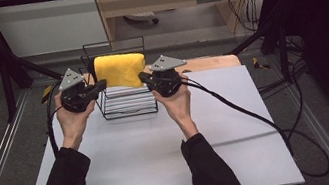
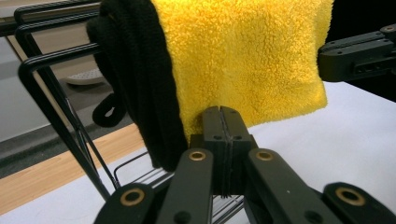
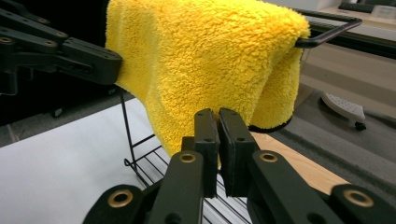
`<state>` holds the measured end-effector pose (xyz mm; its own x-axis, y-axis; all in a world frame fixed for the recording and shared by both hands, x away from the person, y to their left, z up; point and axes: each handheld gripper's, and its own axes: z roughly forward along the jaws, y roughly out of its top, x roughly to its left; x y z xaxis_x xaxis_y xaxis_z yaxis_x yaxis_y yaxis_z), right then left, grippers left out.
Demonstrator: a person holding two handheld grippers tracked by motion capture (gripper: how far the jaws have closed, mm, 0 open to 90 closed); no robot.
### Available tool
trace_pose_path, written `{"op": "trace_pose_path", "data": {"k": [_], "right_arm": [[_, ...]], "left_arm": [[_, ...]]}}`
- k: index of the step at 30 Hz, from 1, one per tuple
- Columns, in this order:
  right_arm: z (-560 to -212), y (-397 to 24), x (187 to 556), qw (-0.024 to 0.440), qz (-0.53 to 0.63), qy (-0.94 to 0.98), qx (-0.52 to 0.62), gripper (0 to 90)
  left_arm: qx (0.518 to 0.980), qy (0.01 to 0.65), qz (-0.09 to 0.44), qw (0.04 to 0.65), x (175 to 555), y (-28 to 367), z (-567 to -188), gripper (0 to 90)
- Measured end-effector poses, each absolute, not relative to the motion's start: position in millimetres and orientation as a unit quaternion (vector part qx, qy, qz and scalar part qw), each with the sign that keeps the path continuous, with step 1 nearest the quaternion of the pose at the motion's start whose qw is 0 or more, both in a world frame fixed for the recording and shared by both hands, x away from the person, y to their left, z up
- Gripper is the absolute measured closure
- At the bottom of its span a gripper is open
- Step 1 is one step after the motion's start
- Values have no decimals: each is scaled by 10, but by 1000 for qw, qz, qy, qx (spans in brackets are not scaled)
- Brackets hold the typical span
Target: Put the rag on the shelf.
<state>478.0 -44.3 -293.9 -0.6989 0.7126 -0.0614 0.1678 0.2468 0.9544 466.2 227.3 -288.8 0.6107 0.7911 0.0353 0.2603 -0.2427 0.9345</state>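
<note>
High view: showed yellow towel (image 1: 120,69) draped over top rail of black wire rack (image 1: 130,112) at far side of white table (image 1: 163,158); hung doubled over, both halves down; found left gripper (image 1: 102,85) and right gripper (image 1: 142,77) at its two side edges, one per hand.

Left gripper view: found jaws pressed flat together, clenched, tips right at towel's lower hem; saw no pile caught between them, so read as closed on nothing; noted black cloth (image 2: 140,84) on same rail, touching towel's side.

Right gripper view: found jaws likewise closed up, hairline seam only, tips level with lower edge; couldn't confirm any fabric pinched; spotted what looked like dark trim along rear hem.

Handling, judged: light, soft, floppy; fleecy pile grippy rather than slippery; not fragile; would sag and unfold if lifted by one corner; best taken at both lower corners or side hems, with a deep bite through the front layer; worth watching for drag on the rail, for pulling the black cloth along, and for tipping the light rack.

Looks: bright yellow, thick fluffy microfibre, clean, no print.
</note>
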Motion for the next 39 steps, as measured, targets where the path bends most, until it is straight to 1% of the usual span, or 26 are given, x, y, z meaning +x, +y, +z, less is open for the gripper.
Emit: {"op": "trace_pose_path", "data": {"k": [2, 4, 7, 9, 13, 15, 23, 27, 33, 36, 39], "right_arm": [[-2936, -446, 4758, 254, 540, 749, 288, 828], [-2918, -466, 4718, 251, 544, 749, 282, 782], [-2871, -530, 4655, 240, 551, 747, 283, 667], [-2835, -580, 4617, 236, 551, 747, 289, 611], [-2773, -692, 4522, 241, 543, 750, 291, 456], [-2761, -773, 4489, 229, 543, 750, 302, 385], [-2858, -1112, 4365, 201, 530, 756, 327, 178], [-2964, -1309, 4303, 192, 512, 766, 338, 106], [-3157, -1607, 4184, 186, 496, 771, 352, 66], [-3256, -1739, 4121, 180, 494, 772, 356, 53], [-3372, -1854, 4050, 179, 490, 772, 363, 41]], "left_arm": [[746, 350, 264, 502, 4649, 2273, -2881, 896], [745, 349, 262, 505, 4618, 2280, -2869, 871], [747, 346, 261, 504, 4554, 2306, -2844, 824], [749, 347, 257, 503, 4511, 2320, -2834, 764], [757, 349, 258, 488, 4413, 2351, -2849, 632], [764, 348, 253, 481, 4374, 2377, -2869, 580], [780, 352, 228, 464, 4193, 2458, -3042, 378], [788, 357, 219, 451, 4118, 2511, -3193, 285], [787, 372, 210, 446, 4053, 2608, -3457, 152], [788, 376, 207, 442, 4020, 2652, -3568, 108], [786, 381, 204, 442, 3978, 2690, -3665, 91]]}}
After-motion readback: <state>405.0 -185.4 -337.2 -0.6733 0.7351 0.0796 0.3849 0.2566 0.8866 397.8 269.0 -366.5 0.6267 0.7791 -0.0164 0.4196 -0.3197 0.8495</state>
